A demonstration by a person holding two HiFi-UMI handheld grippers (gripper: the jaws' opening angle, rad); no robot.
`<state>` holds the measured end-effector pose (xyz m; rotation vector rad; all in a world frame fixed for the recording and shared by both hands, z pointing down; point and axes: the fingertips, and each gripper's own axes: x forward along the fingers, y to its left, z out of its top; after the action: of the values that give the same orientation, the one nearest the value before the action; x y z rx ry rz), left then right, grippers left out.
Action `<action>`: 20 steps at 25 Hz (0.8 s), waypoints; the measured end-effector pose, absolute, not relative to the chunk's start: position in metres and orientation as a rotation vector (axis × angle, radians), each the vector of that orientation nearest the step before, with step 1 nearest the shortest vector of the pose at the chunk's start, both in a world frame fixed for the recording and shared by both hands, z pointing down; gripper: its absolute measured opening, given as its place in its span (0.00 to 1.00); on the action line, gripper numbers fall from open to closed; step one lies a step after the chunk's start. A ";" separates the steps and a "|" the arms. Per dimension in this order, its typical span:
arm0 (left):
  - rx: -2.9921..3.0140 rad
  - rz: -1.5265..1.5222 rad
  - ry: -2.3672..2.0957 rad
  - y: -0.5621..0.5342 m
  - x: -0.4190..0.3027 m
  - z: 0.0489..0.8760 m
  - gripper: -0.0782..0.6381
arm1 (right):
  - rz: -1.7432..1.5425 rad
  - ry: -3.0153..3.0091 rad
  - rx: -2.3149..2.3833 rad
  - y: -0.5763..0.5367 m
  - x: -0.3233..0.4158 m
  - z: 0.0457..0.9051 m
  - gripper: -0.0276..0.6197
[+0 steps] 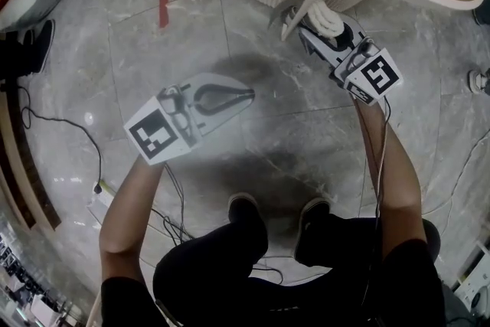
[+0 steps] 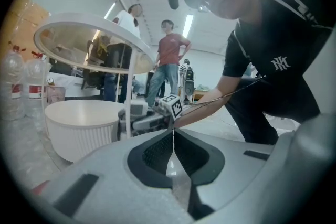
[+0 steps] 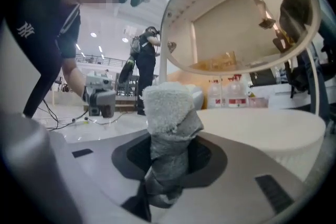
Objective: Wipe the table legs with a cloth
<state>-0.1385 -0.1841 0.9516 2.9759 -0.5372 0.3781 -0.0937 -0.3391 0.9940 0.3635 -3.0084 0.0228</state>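
— Head view, 1 o'clock: holding a cloth [image 1: 327, 17] up to the thin white table leg [image 1: 312, 2] with the right gripper [image 1: 308, 28]. Clamped tight on the wad's grey lower part, fluffy white end poking out. Touching or just beside, hard to tell.

— And 9 o'clock?

— Hanging idle with the left gripper [image 1: 246, 96], pressed fully together on nothing, well apart from the leg.

— Handling?

— Looks soft, light, squashy, so probably prone to bunching or slipping. Best pinched low on the fold, leaving the fluffy end free to wrap. Looks slender, that leg, so go gently.
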 end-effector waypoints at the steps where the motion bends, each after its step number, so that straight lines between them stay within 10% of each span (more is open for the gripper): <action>1: 2.982 0.385 -0.536 -0.183 -0.140 0.952 0.12 | 0.063 -2.972 0.375 -0.338 -0.093 1.016 0.21; 13: 2.875 0.401 -0.555 -0.167 -0.141 0.973 0.12 | 0.339 -2.573 0.371 -0.323 -0.085 1.138 0.22; 20: 2.863 0.301 -0.602 -0.178 -0.143 0.950 0.12 | 0.411 -2.813 -0.230 -0.255 -0.097 0.967 0.22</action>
<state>-0.1427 -0.1777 0.9497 2.8627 -0.6023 0.3006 -0.0968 -0.2547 0.9671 -0.2299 -2.8132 0.4114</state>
